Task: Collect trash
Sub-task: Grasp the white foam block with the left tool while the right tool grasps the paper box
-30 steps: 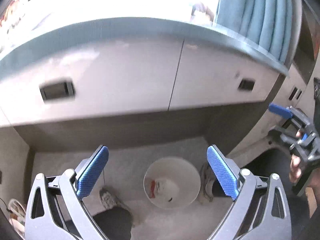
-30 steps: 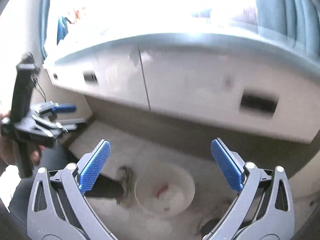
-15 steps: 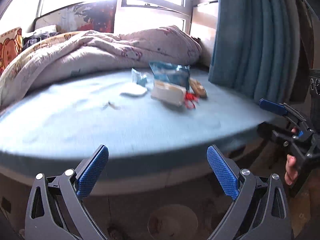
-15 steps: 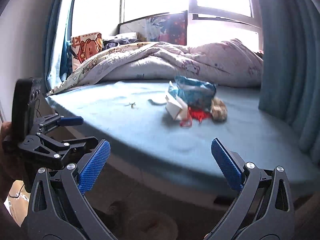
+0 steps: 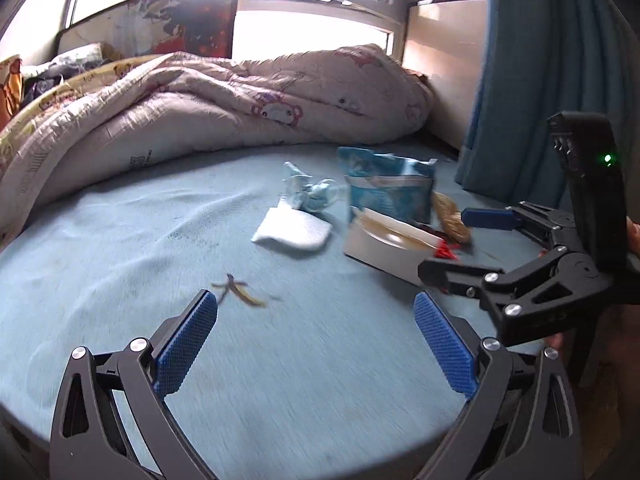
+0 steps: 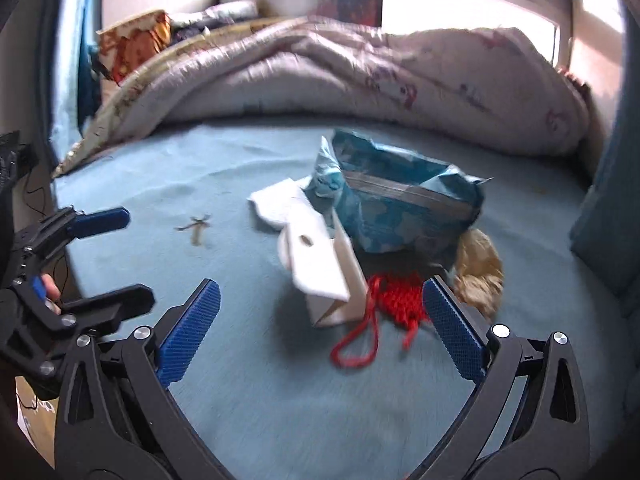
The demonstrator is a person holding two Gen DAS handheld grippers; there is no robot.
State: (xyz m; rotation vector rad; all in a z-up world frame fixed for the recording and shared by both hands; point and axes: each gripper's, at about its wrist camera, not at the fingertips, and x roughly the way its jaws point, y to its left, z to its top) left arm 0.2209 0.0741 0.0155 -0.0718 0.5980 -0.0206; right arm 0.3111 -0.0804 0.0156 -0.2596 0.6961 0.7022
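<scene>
Trash lies on the blue bed sheet: a blue snack bag (image 5: 390,188) (image 6: 404,200), a white carton (image 5: 386,246) (image 6: 326,276), a white tissue (image 5: 294,232) (image 6: 272,202), a crumpled blue wrapper (image 5: 308,192), red net string (image 6: 394,304) (image 5: 444,250), a tan crumpled wad (image 6: 480,268) (image 5: 450,218) and a small dry peel (image 5: 240,292) (image 6: 196,228). My left gripper (image 5: 316,340) is open and empty, just short of the peel. My right gripper (image 6: 320,332) is open and empty, right in front of the carton and the red string.
A rumpled pink quilt (image 5: 208,108) (image 6: 360,76) fills the back of the bed. A blue curtain (image 5: 556,64) hangs at the right. Pillows (image 6: 132,44) lie at the far left. Each gripper shows in the other's view: right (image 5: 500,256), left (image 6: 92,260).
Both views have swung up from the floor bin and the bed drawers onto the bed top. Both grippers have moved closer to the trash and stayed open.
</scene>
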